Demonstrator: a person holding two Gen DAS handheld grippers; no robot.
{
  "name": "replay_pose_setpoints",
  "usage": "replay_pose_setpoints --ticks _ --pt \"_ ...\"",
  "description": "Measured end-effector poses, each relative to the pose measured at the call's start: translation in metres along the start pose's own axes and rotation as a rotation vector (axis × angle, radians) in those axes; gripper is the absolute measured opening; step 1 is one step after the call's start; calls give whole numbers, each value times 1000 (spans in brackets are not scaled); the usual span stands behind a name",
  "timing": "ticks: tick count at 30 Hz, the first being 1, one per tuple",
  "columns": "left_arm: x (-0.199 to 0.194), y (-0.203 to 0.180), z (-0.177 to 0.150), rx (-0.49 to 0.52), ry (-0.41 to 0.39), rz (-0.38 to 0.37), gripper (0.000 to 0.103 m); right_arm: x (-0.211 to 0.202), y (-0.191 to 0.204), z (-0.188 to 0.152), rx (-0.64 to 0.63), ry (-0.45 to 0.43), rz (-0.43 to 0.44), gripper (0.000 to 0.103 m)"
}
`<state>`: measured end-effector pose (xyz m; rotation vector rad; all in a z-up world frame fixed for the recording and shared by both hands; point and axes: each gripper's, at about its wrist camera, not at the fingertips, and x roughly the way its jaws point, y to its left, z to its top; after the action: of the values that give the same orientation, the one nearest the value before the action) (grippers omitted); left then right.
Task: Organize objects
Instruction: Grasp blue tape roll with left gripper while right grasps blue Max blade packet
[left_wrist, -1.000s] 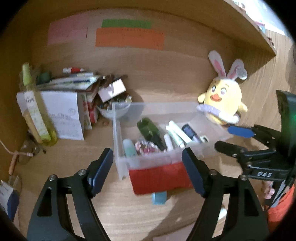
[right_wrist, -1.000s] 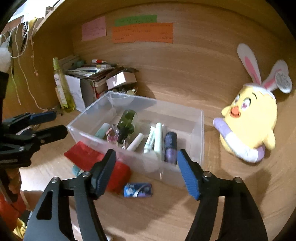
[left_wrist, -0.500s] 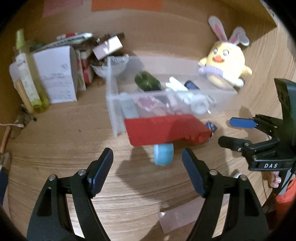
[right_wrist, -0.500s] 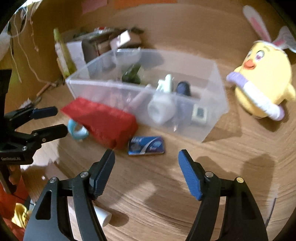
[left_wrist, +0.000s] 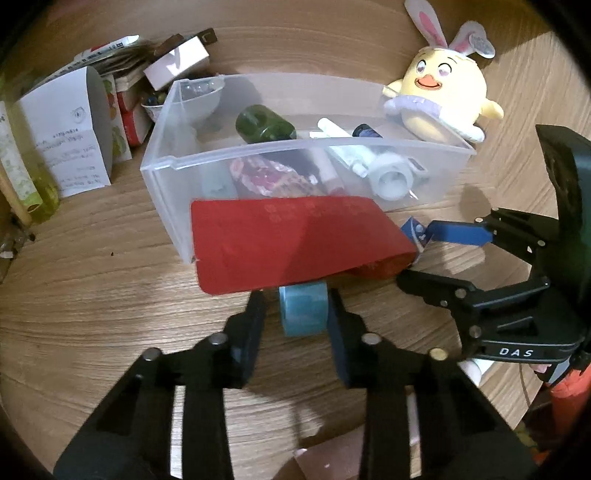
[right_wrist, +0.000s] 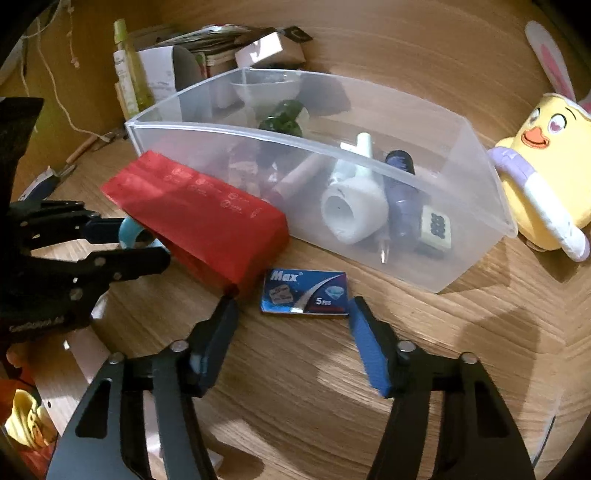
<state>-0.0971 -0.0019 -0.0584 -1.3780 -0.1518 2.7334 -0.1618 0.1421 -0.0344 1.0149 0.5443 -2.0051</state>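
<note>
A clear plastic bin (left_wrist: 162, 173) (right_wrist: 476, 236) on the wooden desk holds a green bottle (left_wrist: 264, 123), tubes and a white tape roll (right_wrist: 351, 210). A red packet (left_wrist: 288, 243) (right_wrist: 199, 210) leans on its front wall. My left gripper (left_wrist: 295, 314) has closed around a light-blue tape roll (left_wrist: 303, 312) (right_wrist: 129, 232) just below the packet, pads touching its sides. My right gripper (right_wrist: 291, 314) is open, its fingers either side of a small blue "Max" box (right_wrist: 304, 293) on the desk.
A yellow bunny-eared plush (left_wrist: 443, 96) (right_wrist: 543, 184) sits right of the bin. Boxes, papers and a yellow-green bottle (right_wrist: 129, 74) crowd the back left. A white paper stand (left_wrist: 70, 133) is left of the bin. A pink paper slip (left_wrist: 325, 461) lies near me.
Both grippers came down and forward toward the desk. My left gripper closed from wide open onto the light-blue tape roll. My right gripper moved close over the blue box, still open.
</note>
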Motion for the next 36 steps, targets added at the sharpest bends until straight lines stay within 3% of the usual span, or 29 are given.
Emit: replay_pose_setpoints --ticks 2,14,15,16,17,22,24,25,28,36 --pt "-2 1 -1 0 -4 -8 22 -2 1 -1 -6 -3 -4 43" --pt "-29 14 -17 -35 -43 -12 18 -21 -10 -13 56 -26 -16 43" --pt "-34 16 -19 -43 -52 -10 18 -24 -11 -14 63 -33 -15 38" --pt "-37 17 -20 -50 -60 -8 18 -27 -12 -15 68 -30 -10 17" --pt "-41 19 -20 -56 -69 -6 18 -28 -13 -16 78 -22 4 13" --pt "-59 24 -22 -68 -111 9 18 -31 -11 -21 74 -23 -1 13" --pt "-65 26 -22 -71 -126 16 18 -32 -9 -25 78 -20 13 14" --pt "-68 27 -23 -74 -133 19 18 -33 -7 -25 82 -17 18 20" --pt "-78 29 -23 -82 -158 24 18 -33 -4 -24 65 -36 3 53" --pt "-109 36 -13 -90 -243 43 18 -13 10 -10 37 9 -4 56"
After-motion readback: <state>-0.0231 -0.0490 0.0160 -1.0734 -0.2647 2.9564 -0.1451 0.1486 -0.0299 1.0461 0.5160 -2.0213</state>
